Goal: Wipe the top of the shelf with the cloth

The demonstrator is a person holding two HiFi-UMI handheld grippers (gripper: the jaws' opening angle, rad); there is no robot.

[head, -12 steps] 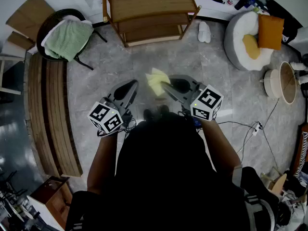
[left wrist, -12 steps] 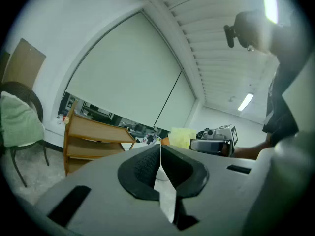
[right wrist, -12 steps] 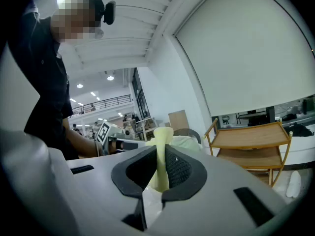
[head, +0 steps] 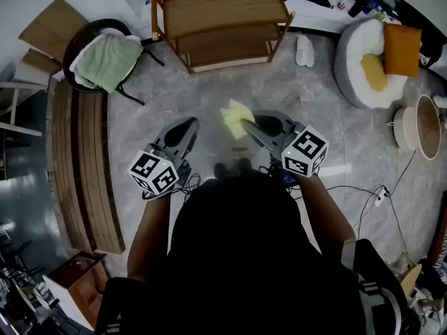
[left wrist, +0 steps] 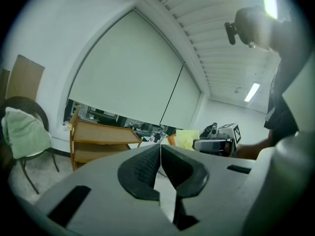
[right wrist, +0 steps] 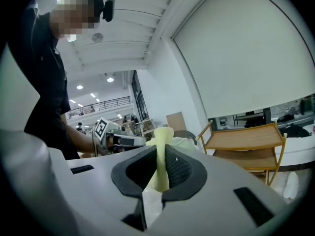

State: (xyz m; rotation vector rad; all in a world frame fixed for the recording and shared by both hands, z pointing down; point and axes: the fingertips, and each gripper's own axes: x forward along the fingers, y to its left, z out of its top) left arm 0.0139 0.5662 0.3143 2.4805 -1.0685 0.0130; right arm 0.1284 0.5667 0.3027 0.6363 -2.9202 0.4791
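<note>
The left gripper (head: 188, 124) and right gripper (head: 246, 123) are held out side by side above the floor (head: 314, 103), pointing at the far shelf (head: 220, 9), well apart from it. The right jaws pinch the yellow cloth (head: 234, 112). The left jaws are pressed together, empty.

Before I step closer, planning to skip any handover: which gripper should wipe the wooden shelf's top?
Right. The right gripper is shut on the pale yellow cloth; the left gripper is shut on nothing. Both face the three-tier wooden shelf, neither touching it.
</note>
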